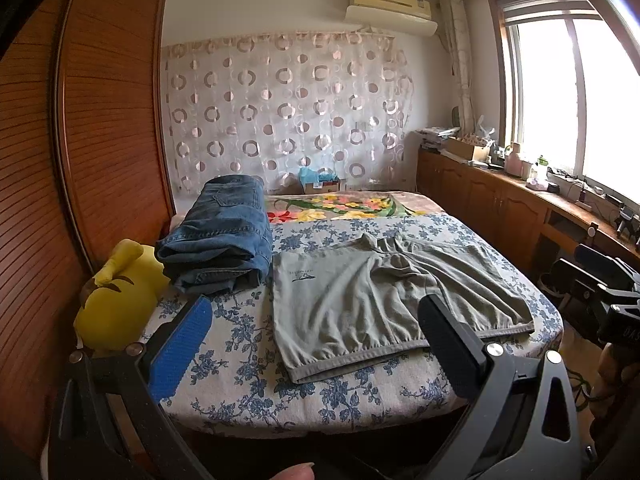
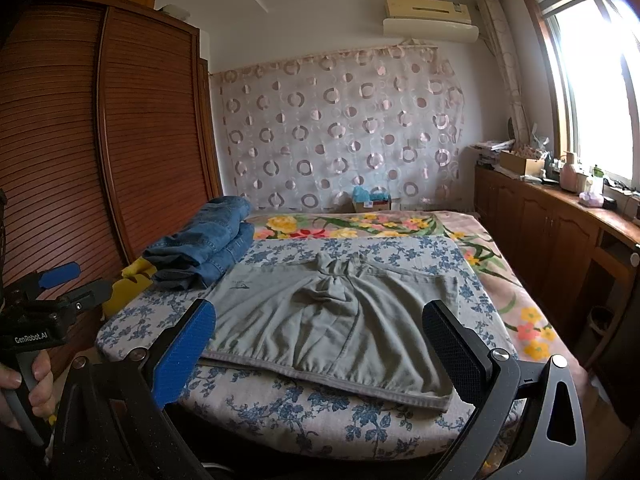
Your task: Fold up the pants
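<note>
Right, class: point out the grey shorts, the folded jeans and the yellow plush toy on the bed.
grey shorts [image 2: 336, 320], right wrist view, the middle of the spread fabric.
folded jeans [image 1: 224, 236], left wrist view, the top of the stack.
yellow plush toy [image 1: 120, 300], left wrist view, its body.

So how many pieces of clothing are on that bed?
2 visible: grey-green shorts spread flat near the bed's front edge, and folded blue jeans behind them, leftward. The jeans pile may hold more.

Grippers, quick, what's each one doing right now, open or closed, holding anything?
Left gripper: open, holding nothing, short of the grey shorts.
Right gripper: open, holding nothing, also short of the shorts.
</note>
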